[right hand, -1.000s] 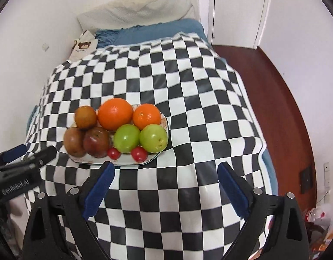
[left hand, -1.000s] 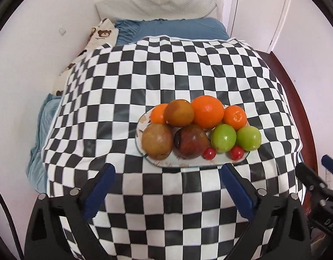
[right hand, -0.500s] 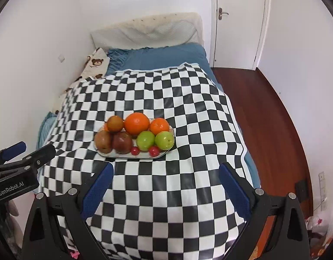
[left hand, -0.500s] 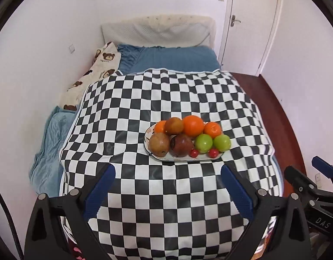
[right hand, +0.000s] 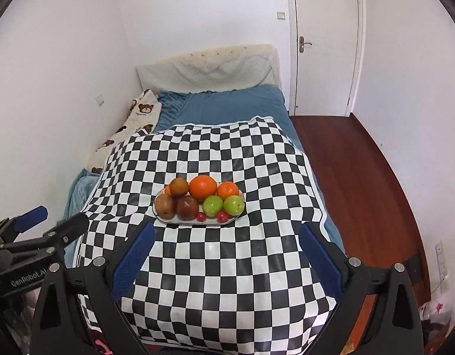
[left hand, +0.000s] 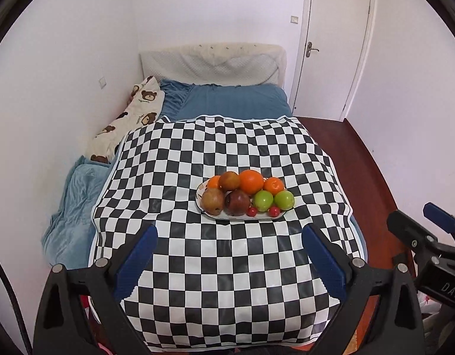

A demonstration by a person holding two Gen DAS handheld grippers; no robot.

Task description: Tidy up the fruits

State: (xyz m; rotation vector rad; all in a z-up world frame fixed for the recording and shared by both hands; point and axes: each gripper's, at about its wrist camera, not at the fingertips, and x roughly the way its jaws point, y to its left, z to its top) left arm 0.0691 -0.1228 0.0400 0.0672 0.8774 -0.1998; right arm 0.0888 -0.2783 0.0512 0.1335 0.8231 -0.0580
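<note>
A white oval plate (left hand: 211,215) (right hand: 180,222) sits on the black-and-white checkered cloth (left hand: 227,266) (right hand: 227,266). On it lie oranges (left hand: 251,181) (right hand: 202,187), brown-red fruits (left hand: 212,201) (right hand: 165,205), two green fruits (left hand: 284,199) (right hand: 234,204) and two small red ones (left hand: 274,211) (right hand: 222,216). My left gripper (left hand: 229,238) is open and empty, well back from the plate. My right gripper (right hand: 226,236) is open and empty too, also held back from it. Each gripper shows at the edge of the other's view.
The cloth covers a bed with blue sheets (left hand: 236,100), a bear-print pillow (left hand: 129,118) at the left wall and a padded headboard (left hand: 212,62). Dark wooden floor (right hand: 360,177) runs along the right side to a white door (right hand: 325,41).
Both grippers have pulled back and up from the plate, so the fruit looks smaller and more of the room shows. The fruit has not moved, and both grippers stay open.
</note>
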